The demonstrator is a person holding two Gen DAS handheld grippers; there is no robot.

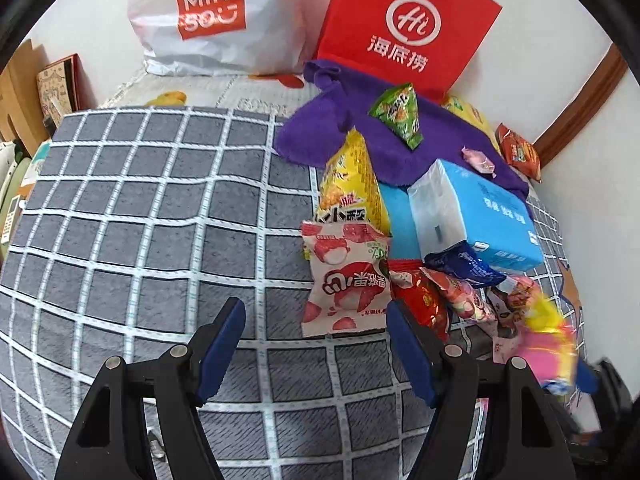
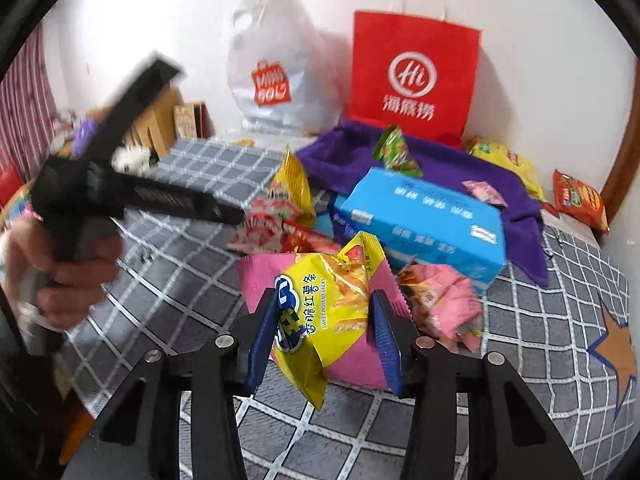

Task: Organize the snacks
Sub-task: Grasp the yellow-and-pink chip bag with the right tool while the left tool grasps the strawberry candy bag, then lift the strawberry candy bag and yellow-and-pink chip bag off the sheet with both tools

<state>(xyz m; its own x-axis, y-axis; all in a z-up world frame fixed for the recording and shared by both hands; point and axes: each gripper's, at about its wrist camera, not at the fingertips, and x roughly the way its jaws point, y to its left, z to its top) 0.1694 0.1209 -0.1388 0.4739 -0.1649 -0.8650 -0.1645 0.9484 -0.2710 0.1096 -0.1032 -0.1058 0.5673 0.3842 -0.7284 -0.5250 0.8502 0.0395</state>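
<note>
My right gripper (image 2: 324, 320) is shut on a yellow sweet potato sticks bag (image 2: 324, 304) and holds it above a pink packet (image 2: 360, 364). My left gripper (image 1: 316, 340) is open and empty over the grey checked cloth (image 1: 140, 220), just short of a white-and-red lychee snack pack (image 1: 348, 280). A pile of snacks lies to its right: a tall yellow bag (image 1: 352, 184), a red pack (image 1: 420, 300), a dark blue pack (image 1: 464, 264). A green packet (image 1: 400, 116) and a pink candy (image 1: 478, 160) lie on a purple towel (image 1: 360, 136).
A blue tissue box (image 1: 480, 216) sits among the snacks. A red paper bag (image 1: 404, 28) and a white plastic bag (image 1: 216, 16) stand against the back wall. An orange-red packet (image 2: 580, 200) lies at the far right. The left hand and gripper body (image 2: 120, 192) show blurred at left.
</note>
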